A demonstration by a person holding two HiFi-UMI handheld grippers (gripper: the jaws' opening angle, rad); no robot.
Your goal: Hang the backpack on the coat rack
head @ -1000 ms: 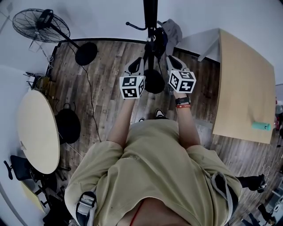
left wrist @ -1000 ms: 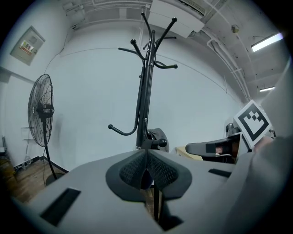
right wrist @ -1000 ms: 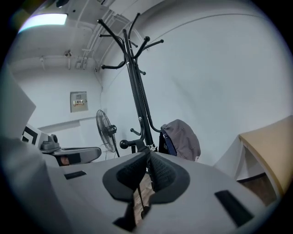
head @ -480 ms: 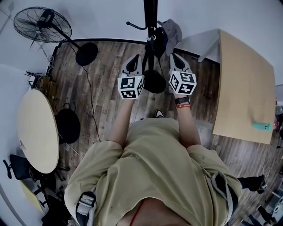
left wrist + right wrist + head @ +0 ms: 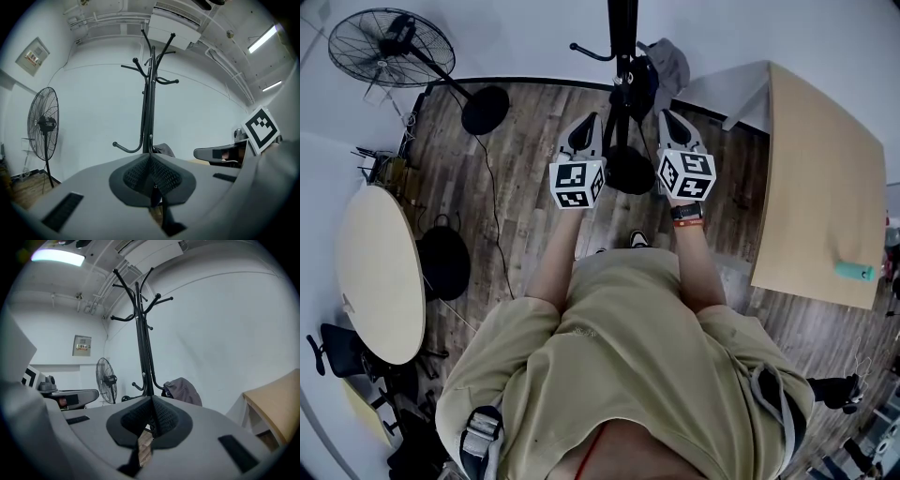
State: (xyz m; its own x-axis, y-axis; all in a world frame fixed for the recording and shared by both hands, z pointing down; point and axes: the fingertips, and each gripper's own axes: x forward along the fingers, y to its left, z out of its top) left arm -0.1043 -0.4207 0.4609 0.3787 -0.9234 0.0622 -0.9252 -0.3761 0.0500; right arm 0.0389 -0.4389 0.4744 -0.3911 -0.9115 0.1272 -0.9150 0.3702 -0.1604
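Nearest the head camera: the beige shirt [image 5: 619, 356] of the person, with both forearms stretched forward above the wooden floor [image 5: 525, 187]. A dark watch [image 5: 687, 214] on the right wrist.

At the ends of the forearms: left gripper [image 5: 589, 122] and right gripper [image 5: 667, 119], held side by side and roughly level, apart from each other, both aimed at the coat rack [image 5: 622, 56].
- Left gripper jaws: pressed together, pad against pad, nothing pinched.
- Right gripper jaws: pressed together likewise, nothing pinched.

Directly beyond the jaw tips: the black pole of the coat rack, upright, centred between the two grippers in the head view, with its round base [image 5: 628, 172] on the floor below them. Curved hooks low on the pole and a cluster of arms at the top.

On the coat rack, right of the pole: the grey backpack [image 5: 183, 391], off the floor at the height of the lower hooks, close against the pole, clear of both grippers.

Further out:
- Left: a round table [image 5: 380, 272] and a standing fan [image 5: 380, 52] near the wall.
- Right: a rectangular wooden table [image 5: 820, 187] carrying a small teal object [image 5: 853, 270].
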